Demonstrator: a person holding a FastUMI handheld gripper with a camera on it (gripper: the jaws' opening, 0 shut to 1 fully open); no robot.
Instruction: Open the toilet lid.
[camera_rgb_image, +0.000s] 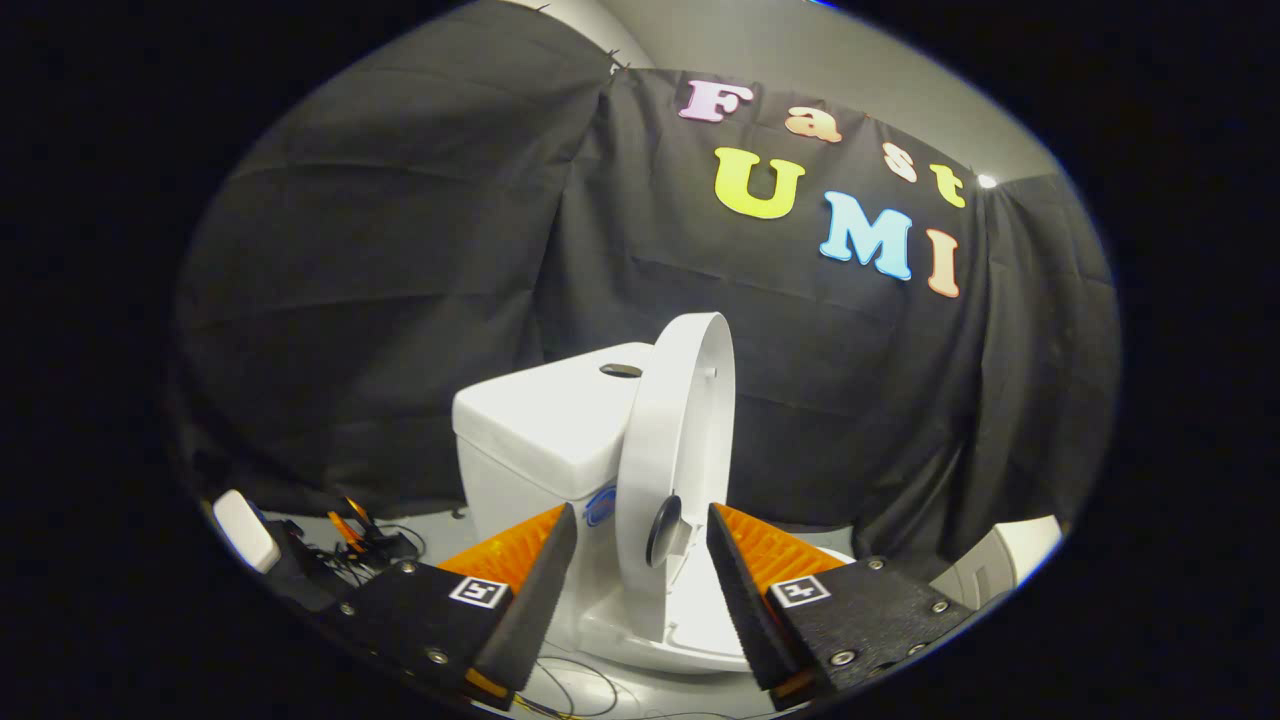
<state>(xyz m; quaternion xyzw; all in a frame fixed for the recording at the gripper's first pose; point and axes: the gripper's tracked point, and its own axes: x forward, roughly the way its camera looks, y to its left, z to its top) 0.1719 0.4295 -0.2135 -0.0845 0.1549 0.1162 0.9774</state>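
Toilet lid (675, 440) upright between 2 spread fingers (540, 590); 1 tank (540, 420).

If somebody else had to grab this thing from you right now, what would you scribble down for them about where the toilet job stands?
Hand-held gripper: open, fingers apart on either side of the raised lid's lower edge, not pressing on it.
Toilet lid: standing close to upright, seen edge-on, just in front of the tank, between and beyond the fingers.
Bowl rim: uncovered below the lid.
Done: the lid is lifted off the bowl.
Left: check that it leans back against the tank and holds by itself; I cannot tell whether it touches. Then draw the gripper back.
Cables lie on the floor beside the toilet.
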